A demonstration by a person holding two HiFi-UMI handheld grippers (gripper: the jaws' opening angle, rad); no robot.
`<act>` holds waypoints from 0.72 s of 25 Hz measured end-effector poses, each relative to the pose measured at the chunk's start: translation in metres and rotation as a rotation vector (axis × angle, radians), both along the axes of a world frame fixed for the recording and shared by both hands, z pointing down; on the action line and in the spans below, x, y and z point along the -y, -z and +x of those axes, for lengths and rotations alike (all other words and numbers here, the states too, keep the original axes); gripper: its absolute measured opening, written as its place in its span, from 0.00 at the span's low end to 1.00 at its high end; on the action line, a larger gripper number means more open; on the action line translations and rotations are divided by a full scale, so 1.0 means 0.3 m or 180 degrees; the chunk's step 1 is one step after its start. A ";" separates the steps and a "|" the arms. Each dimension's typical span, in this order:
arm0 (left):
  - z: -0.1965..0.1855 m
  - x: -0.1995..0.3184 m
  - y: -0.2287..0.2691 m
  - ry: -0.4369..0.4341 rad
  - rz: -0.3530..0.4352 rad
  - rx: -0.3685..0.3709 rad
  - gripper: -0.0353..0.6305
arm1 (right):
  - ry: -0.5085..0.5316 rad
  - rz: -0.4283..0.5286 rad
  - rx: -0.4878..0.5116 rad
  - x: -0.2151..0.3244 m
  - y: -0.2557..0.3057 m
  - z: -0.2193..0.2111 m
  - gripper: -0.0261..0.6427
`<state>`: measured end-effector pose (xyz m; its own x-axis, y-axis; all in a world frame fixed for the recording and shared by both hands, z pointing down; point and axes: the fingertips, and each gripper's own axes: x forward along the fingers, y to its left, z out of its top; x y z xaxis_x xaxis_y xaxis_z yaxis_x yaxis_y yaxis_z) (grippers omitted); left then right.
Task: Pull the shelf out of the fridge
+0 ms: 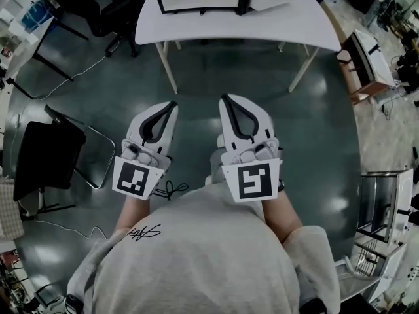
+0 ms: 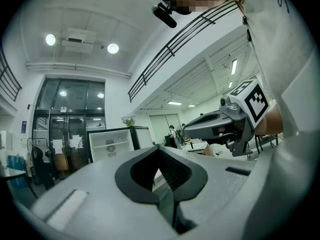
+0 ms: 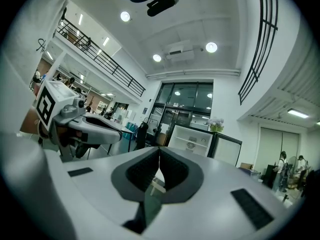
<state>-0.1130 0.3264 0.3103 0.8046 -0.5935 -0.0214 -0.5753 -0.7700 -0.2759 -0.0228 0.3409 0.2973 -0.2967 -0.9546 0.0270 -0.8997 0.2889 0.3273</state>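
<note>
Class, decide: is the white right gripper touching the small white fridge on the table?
Apart. The head view shows dark floor between the right gripper and the fridge.

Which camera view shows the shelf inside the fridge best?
The left gripper view: the shelf crosses the white inside of the open fridge, seen nearly front-on. The right gripper view shows it too, more slanted. The head view sees the fridge only from above, with the shelf hidden.

Bare floor [image 1: 262, 90] lies open ahead to the table [image 1: 294, 21] bearing the fridge [image 1: 196, 2]; its legs [image 1: 169, 67] flank the gap; a black chair [image 1: 46, 152] stands left.
</note>
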 end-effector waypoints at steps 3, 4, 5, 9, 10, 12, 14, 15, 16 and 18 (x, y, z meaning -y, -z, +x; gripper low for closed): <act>0.007 0.027 0.000 0.0001 -0.0014 -0.0025 0.06 | 0.0020 -0.0004 -0.0001 0.030 -0.007 0.001 0.06; 0.006 0.035 -0.001 0.0008 -0.0016 -0.0022 0.06 | 0.0030 -0.0009 0.0001 0.040 -0.010 -0.001 0.06; 0.004 0.046 -0.002 0.0016 -0.0017 -0.0015 0.06 | 0.0037 -0.0015 0.0006 0.050 -0.012 -0.002 0.06; 0.001 0.107 0.004 0.0059 -0.0018 -0.0035 0.06 | 0.0047 -0.0020 0.0045 0.108 -0.010 -0.001 0.06; 0.000 0.125 0.005 0.0071 -0.0022 -0.0053 0.06 | 0.0056 -0.0028 0.0044 0.125 -0.012 0.000 0.06; -0.001 0.159 0.007 0.0090 -0.0021 -0.0071 0.06 | 0.0072 -0.0042 0.0046 0.158 -0.015 0.001 0.06; -0.001 0.192 0.009 0.0102 -0.0016 -0.0073 0.06 | 0.0083 -0.0036 0.0054 0.192 -0.012 0.003 0.06; 0.002 0.207 0.010 0.0106 -0.0016 -0.0075 0.06 | 0.0087 -0.0038 0.0054 0.209 -0.011 0.006 0.06; 0.006 0.221 0.009 0.0109 -0.0016 -0.0076 0.06 | 0.0092 -0.0046 0.0054 0.224 -0.013 0.010 0.06; 0.012 0.247 0.006 0.0120 -0.0024 -0.0071 0.06 | 0.0102 -0.0067 0.0062 0.254 -0.017 0.017 0.06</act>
